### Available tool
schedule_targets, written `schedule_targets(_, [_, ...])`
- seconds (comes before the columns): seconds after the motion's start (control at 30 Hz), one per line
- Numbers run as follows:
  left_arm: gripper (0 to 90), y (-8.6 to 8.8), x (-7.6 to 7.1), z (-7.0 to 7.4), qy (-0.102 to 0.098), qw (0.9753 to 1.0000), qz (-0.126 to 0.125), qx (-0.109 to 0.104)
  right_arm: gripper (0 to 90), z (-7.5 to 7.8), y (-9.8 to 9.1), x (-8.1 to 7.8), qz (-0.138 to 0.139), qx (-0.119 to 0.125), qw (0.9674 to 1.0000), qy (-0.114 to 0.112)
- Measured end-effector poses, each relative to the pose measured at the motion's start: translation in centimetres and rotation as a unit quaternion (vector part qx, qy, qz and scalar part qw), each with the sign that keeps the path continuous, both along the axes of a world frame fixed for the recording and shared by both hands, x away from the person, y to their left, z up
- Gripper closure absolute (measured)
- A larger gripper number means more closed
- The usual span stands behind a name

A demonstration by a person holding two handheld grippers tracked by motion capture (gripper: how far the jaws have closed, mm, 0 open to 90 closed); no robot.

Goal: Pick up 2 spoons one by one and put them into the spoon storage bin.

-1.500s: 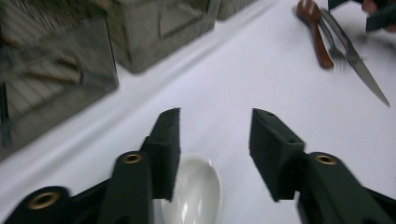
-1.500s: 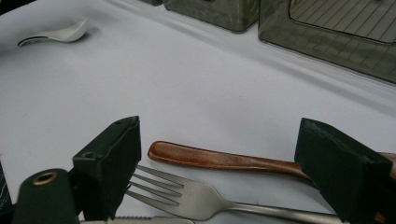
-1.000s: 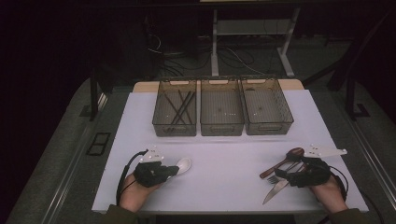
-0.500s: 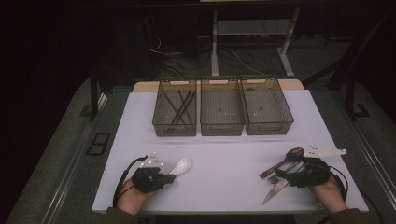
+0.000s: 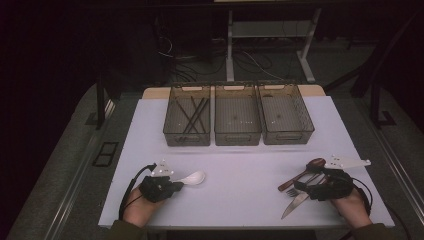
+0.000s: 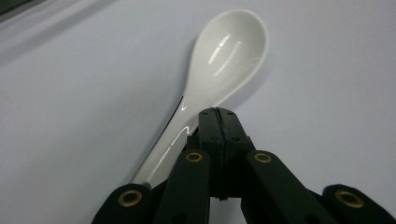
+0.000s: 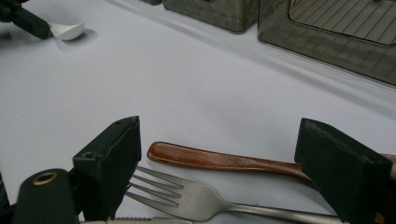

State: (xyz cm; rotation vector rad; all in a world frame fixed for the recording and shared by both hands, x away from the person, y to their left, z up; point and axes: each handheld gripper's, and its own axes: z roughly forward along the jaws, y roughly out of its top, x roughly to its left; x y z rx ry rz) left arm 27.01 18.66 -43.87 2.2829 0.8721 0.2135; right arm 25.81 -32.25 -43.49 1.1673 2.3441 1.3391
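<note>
At the left: left gripper [image 5: 175, 184] with jaws pressed flat together, gripping nothing. Just right of its tips, on the white table [image 5: 240, 165], the white spoon [image 5: 192, 177]: handle end toward the gripper, bowl away to the right and slightly up the table. From the left gripper view, closed tips [image 6: 217, 114] sit beside the spoon [image 6: 224, 51], handle slipping past on their left side and not between them; needs opening and a small shift onto the handle. Clearly the nearer hand. Far right: right gripper [image 5: 302, 187] gaping wide over a wooden spoon [image 7: 210, 158] and a fork [image 7: 187, 198], clamping neither, well apart from the white spoon. Against a second ago: left hand drawn slightly back toward the near edge, more spoon bared; right unchanged.
</note>
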Motion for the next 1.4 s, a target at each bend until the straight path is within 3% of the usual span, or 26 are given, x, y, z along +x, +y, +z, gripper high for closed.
schedule_targets(0.2, [88.5,0.4,0.3,0.0,0.003,0.9999,0.005,-0.009,14.0,0.0,0.0,0.0,0.000,0.000,1.0000,0.000])
schedule_targets(0.33, [88.0,0.2,0.2,0.4,-0.001,0.9994,0.003,-0.035,14.0,0.0,0.0,0.0,0.000,0.000,1.0000,0.000])
schedule_targets(0.47, [79.6,-0.3,0.6,0.8,-0.005,0.9980,0.008,-0.063,14.0,0.0,0.0,0.0,-0.002,0.001,1.0000,0.002])
schedule_targets(0.73, [59.4,-1.8,2.4,0.7,-0.001,0.9964,-0.010,-0.084,14.0,-0.1,0.1,0.0,-0.001,-0.001,1.0000,0.003])
schedule_targets(0.97, [46.6,-3.5,4.0,0.4,0.005,0.9965,-0.023,-0.081,14.0,-0.1,0.0,0.1,-0.002,-0.002,1.0000,0.001])
schedule_targets(1.27, [43.0,-3.5,3.7,0.1,0.009,0.9971,-0.031,-0.069,14.0,-0.1,0.0,0.0,-0.004,-0.002,1.0000,0.004])
schedule_targets(1.4, [41.3,-3.6,3.5,-0.2,0.010,0.9979,-0.037,-0.053,14.0,-0.1,0.0,0.0,-0.004,-0.002,1.0000,0.003])
